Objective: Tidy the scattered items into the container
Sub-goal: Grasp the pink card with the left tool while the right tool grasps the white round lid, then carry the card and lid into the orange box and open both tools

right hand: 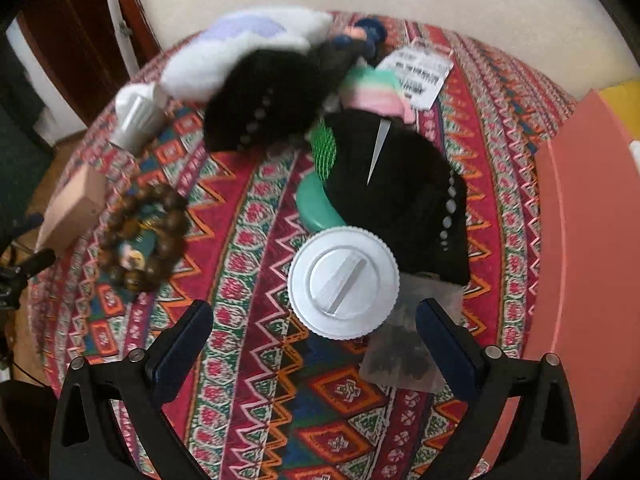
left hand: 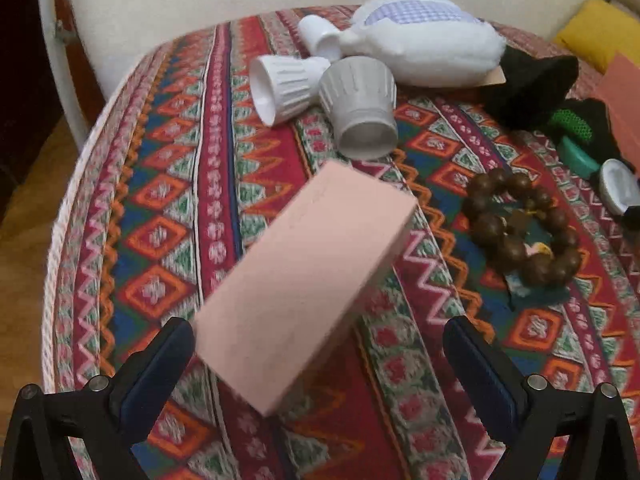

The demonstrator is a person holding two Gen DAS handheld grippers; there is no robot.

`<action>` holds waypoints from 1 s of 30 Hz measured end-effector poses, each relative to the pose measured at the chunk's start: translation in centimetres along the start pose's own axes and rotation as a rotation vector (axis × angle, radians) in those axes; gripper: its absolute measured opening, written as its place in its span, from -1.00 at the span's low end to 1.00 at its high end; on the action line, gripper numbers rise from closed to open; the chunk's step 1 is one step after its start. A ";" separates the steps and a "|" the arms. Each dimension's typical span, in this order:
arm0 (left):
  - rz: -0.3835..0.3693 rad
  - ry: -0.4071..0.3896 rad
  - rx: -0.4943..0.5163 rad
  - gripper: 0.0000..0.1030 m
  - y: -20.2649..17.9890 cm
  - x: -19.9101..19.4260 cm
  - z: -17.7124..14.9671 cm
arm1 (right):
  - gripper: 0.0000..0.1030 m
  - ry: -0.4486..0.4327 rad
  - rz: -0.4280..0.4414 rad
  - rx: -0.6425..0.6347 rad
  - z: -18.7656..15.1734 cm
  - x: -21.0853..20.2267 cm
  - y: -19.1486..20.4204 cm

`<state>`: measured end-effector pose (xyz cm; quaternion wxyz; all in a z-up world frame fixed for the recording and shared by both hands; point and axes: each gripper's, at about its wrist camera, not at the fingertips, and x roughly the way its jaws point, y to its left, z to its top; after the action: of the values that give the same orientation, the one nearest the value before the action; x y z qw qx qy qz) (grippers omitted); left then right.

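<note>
A pink rectangular box (left hand: 304,280) lies at an angle on the patterned tablecloth (left hand: 168,208), also seen at the far left from the right wrist as the pink box (right hand: 76,208). My left gripper (left hand: 320,354) is open wide around its near end, and neither finger presses on it. My right gripper (right hand: 316,342) is open over a white round ribbed lid (right hand: 344,282). That lid rests partly on a clear bag of dark pieces (right hand: 404,354). The salmon-coloured container (right hand: 592,248) stands at the right edge.
A wooden bead bracelet (left hand: 520,232), a grey ribbed cup (left hand: 360,108) and a white ribbed cup (left hand: 284,84) lie beyond the box. A white plush cushion (left hand: 420,40), black fabric pieces (right hand: 400,196), a teal disc (right hand: 316,204) and a printed label (right hand: 420,72) crowd the back. The table edge curves at left.
</note>
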<state>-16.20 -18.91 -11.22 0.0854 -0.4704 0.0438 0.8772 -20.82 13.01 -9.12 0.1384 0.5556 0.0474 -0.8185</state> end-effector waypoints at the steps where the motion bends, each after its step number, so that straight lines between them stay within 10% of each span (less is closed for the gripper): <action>1: -0.008 -0.011 -0.005 0.99 0.0 0.1 0.3 | 0.99 0.006 0.004 -0.002 0.0 0.5 -0.1; 7: -0.024 0.002 -0.030 0.82 -0.5 2.2 1.7 | 0.97 -0.021 -0.033 -0.041 0.5 1.8 -0.1; 11: 0.005 0.037 -0.037 0.01 -0.5 3.9 1.5 | 0.29 -0.053 -0.075 -0.073 0.6 1.2 -0.3; 23: 0.056 -0.232 -0.068 0.01 -4.5 -6.2 4.0 | 0.28 -0.195 0.133 0.021 1.6 -4.9 -1.3; 30: 0.076 -0.455 0.046 0.01 -12.2 -13.3 6.7 | 0.28 -0.496 0.175 0.047 1.2 -16.1 -1.7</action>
<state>-12.12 -7.36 3.55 0.0708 -0.2563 0.0613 0.9621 -16.80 17.19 6.09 0.2032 0.3432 -0.0553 -0.9153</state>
